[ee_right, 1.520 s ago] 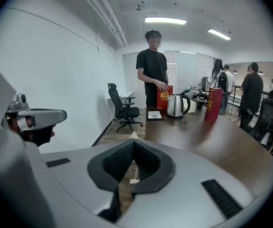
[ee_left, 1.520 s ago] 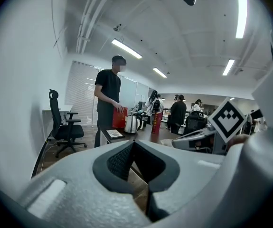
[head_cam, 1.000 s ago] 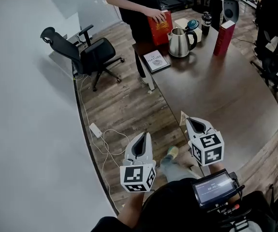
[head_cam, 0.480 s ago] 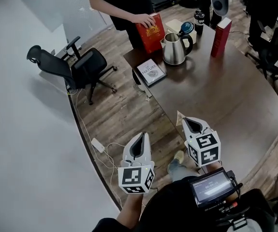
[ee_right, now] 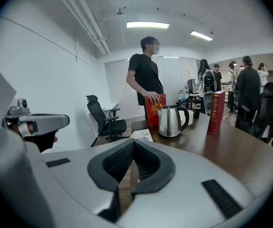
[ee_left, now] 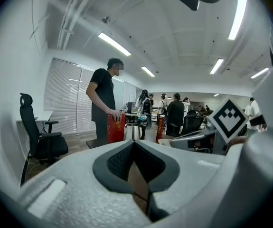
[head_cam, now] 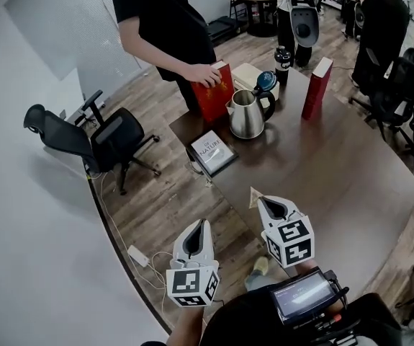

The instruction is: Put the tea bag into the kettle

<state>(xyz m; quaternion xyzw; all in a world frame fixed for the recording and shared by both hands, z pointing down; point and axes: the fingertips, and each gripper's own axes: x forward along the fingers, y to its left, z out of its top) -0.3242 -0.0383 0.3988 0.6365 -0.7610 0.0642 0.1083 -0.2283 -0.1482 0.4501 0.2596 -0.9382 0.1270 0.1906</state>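
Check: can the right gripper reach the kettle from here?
Probably not yet. The kettle stands at the table's far end; the right gripper, shut on the tea bag, is at the near end. Nothing blocks the way.

Head cam sits high and looks steeply down, so the left gripper (head_cam: 201, 223) and right gripper (head_cam: 258, 199) sit near the bottom edge and the kettle (head_cam: 246, 114) is far off, upper middle. Each gripper cam rides low behind its own jaws, facing forward and roughly level; all three catch that kettle.
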